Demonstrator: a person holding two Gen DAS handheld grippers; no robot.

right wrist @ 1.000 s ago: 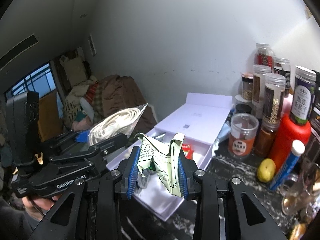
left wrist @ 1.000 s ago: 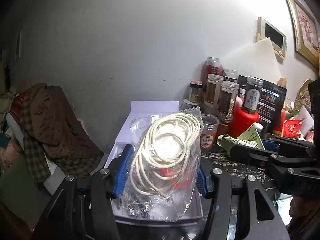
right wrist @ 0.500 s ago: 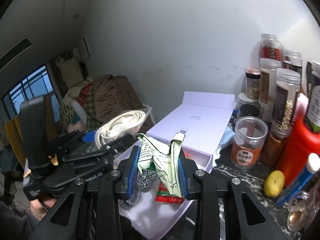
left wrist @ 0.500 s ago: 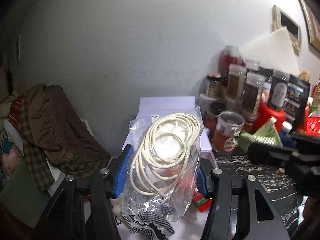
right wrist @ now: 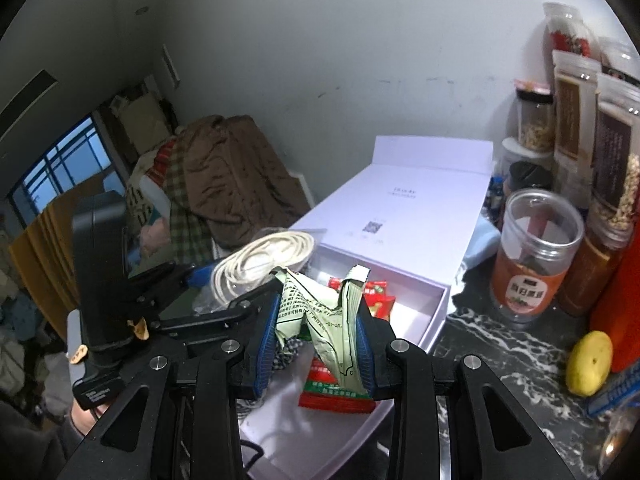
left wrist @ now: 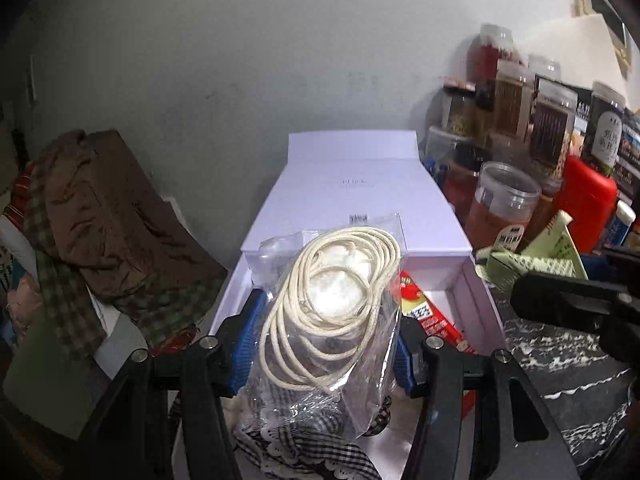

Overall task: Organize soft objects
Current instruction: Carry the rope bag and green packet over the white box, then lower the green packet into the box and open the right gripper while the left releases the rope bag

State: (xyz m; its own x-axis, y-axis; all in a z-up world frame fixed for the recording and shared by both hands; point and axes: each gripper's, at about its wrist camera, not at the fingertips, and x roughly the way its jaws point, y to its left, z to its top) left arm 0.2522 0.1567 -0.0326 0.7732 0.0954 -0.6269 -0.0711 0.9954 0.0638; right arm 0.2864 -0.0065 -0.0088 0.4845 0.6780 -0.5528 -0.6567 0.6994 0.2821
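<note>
My left gripper [left wrist: 326, 344] is shut on a clear plastic bag of coiled cream rope [left wrist: 332, 300], held just above the open white box [left wrist: 476, 280]. In the right wrist view the same rope bag [right wrist: 260, 260] shows at the left, over the box's left side. My right gripper [right wrist: 318, 344] is shut on a crumpled pale green packet [right wrist: 320, 320], over the near part of the white box [right wrist: 434, 308]. Red snack packets [right wrist: 340, 388] and a black-and-white checked cloth [left wrist: 304, 448] lie inside the box. The green packet [left wrist: 532, 256] also shows at the right of the left wrist view.
The box's lid [right wrist: 404, 208] lies open toward the wall. Jars and bottles [right wrist: 536, 264] crowd the right side on a dark marble top [right wrist: 500, 344], with a lemon [right wrist: 590, 364] near the edge. A pile of brown and checked clothes [left wrist: 100, 232] lies left of the box.
Both grippers have moved forward and down over the box with their loads. The box's inside, with the red packets and the checked cloth, has come into view.
</note>
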